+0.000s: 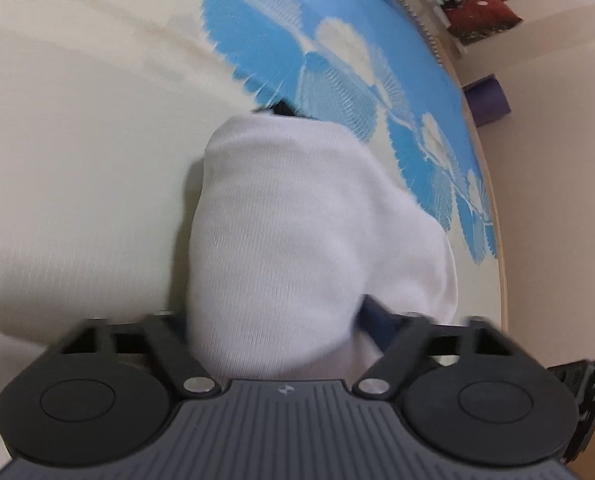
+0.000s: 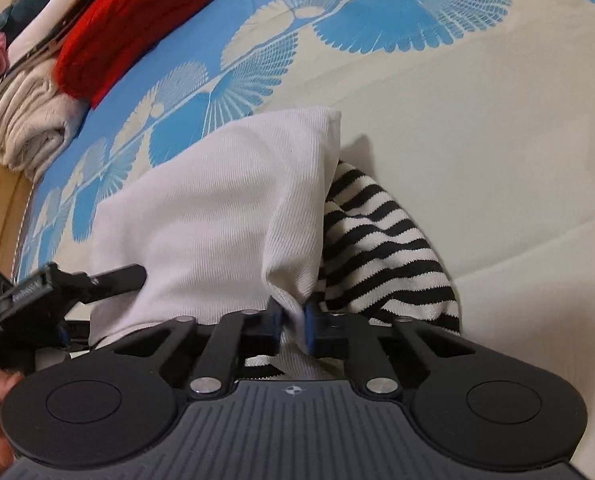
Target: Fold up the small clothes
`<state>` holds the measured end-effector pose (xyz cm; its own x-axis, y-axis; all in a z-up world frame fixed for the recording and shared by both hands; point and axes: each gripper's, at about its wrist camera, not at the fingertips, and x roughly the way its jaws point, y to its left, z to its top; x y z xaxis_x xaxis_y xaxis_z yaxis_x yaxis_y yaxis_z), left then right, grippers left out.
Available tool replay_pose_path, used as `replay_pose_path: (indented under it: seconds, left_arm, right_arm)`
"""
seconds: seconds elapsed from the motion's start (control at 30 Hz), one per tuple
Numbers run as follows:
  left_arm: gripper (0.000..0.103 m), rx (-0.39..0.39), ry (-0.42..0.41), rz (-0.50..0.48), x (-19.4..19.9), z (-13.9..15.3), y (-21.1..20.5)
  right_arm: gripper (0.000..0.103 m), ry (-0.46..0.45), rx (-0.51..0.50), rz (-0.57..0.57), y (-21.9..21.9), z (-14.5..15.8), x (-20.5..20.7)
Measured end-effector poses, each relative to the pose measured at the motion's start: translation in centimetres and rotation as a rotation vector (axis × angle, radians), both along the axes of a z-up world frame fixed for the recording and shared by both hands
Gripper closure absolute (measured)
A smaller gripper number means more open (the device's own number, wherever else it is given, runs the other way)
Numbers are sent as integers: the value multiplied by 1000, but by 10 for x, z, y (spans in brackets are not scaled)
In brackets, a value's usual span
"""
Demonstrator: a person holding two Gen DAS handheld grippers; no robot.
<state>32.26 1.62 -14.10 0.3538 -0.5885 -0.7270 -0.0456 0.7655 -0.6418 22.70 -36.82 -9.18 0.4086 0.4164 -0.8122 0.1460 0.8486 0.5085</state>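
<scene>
A small white ribbed garment point(image 2: 225, 208) with a black-and-white striped part point(image 2: 381, 240) hangs over the cream and blue patterned bedspread point(image 2: 477, 128). My right gripper point(image 2: 291, 320) is shut on a bunched edge of the white cloth between its blue pads. The left gripper point(image 2: 69, 288) shows at the left of the right wrist view, at the garment's other edge. In the left wrist view the white garment point(image 1: 297, 240) drapes over my left gripper point(image 1: 281, 320) and hides its fingertips; one blue pad point(image 1: 377, 320) shows, pressed against the cloth.
A stack of folded clothes, with a red knit point(image 2: 137, 24) on top and a beige piece point(image 2: 29, 128) below, lies at the bed's far left corner. The bed's edge point(image 1: 493, 208) runs along the right, with floor, a purple object point(image 1: 487, 98) and toys beyond.
</scene>
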Motion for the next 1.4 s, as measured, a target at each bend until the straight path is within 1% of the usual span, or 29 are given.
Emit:
replay_pose_path:
  seconds: [0.07, 0.1, 0.13, 0.17, 0.27, 0.33, 0.4, 0.43, 0.5, 0.57, 0.67, 0.7, 0.77, 0.8, 0.83, 0.87, 0.9, 0.93, 1.0, 1.03, 1.07, 1.1, 1.13, 1.17, 1.2, 1.27, 1.33, 1.37, 1.4]
  left_arm:
    - [57, -15, -63, -17, 1, 17, 5]
    - [58, -2, -107, -29, 1, 27, 7]
    - [58, 43, -181, -46, 0, 42, 8]
    - [59, 76, -232, -52, -1, 52, 9]
    - [58, 131, -345, -31, 1, 76, 25]
    - [49, 140, -361, -4, 5, 85, 39]
    - [25, 164, -352, 50, 10, 90, 53]
    - [24, 186, -357, 85, 11, 93, 60]
    - [25, 264, -398, 144, 6, 100, 70]
    - [26, 276, -406, 143, 1, 105, 76]
    - [33, 221, -379, 64, -9, 103, 76]
    - [33, 214, -361, 9, -10, 101, 73]
    - [35, 237, -277, -136, -18, 85, 57]
    - [40, 318, -214, -220, -20, 67, 44]
    - [39, 436, -190, -278, -25, 54, 31]
    - [36, 521, -188, -317, -28, 45, 24]
    - [31, 583, -194, -344, -32, 41, 19]
    - [31, 583, -195, -341, -33, 43, 20]
    - [32, 530, -178, -285, -35, 52, 30]
    - [32, 506, -184, -261, -37, 58, 36]
    - [32, 486, -194, -249, -39, 66, 38]
    - [30, 462, -200, -242, -42, 72, 43]
    - [28, 435, -189, -240, -43, 72, 46]
    - [24, 417, -160, -241, -42, 67, 50]
    - [23, 410, -104, -242, -40, 57, 51]
    - [23, 412, 6, -223, -32, 39, 55]
    - [24, 363, 72, -184, -28, 26, 59]
    - [35, 327, 87, -172, -27, 23, 61]
    - [59, 281, 80, -181, -26, 24, 61]
  right_arm:
    - [97, -17, 17, -41, -4, 4, 0]
    - [97, -35, 29, -61, -5, 7, 1]
    - [98, -57, 44, -75, -6, 11, 2]
    - [98, -87, 63, -85, -5, 16, 3]
    - [99, -191, 117, -87, 6, 31, 6]
    - [99, -249, 135, -76, 17, 40, 10]
    - [99, -290, 145, -72, 30, 45, 15]
    - [99, -297, 136, -69, 36, 46, 19]
    - [99, -298, 102, -69, 45, 45, 25]
    - [100, -276, 60, -79, 53, 40, 35]
    - [100, -257, 12, -109, 59, 32, 46]
    - [100, -242, 6, -126, 60, 29, 49]
    - [100, -203, -10, -164, 58, 22, 55]
    - [100, -190, -34, -172, 59, 19, 57]
    - [100, -186, -58, -171, 61, 17, 56]
    - [100, -181, -84, -168, 63, 14, 57]
    - [99, -168, -90, -164, 65, 11, 58]
    - [99, -141, -86, -154, 67, 5, 60]
    - [92, -105, -102, -146, 69, 2, 55]
    - [90, -121, -119, -154, 69, 6, 49]
    - [85, -142, -124, -158, 67, 13, 43]
    - [73, -164, -112, -156, 64, 20, 38]
    - [65, -178, -99, -153, 61, 26, 33]
    - [50, -181, -87, -139, 58, 30, 27]
    - [45, -166, -84, -114, 57, 30, 24]
    - [45, -91, -83, -36, 58, 21, 20]
    - [46, -23, -87, 24, 61, 10, 17]
    - [48, -4, -97, 49, 63, 6, 15]
    - [63, 0, -101, 64, 63, 3, 14]
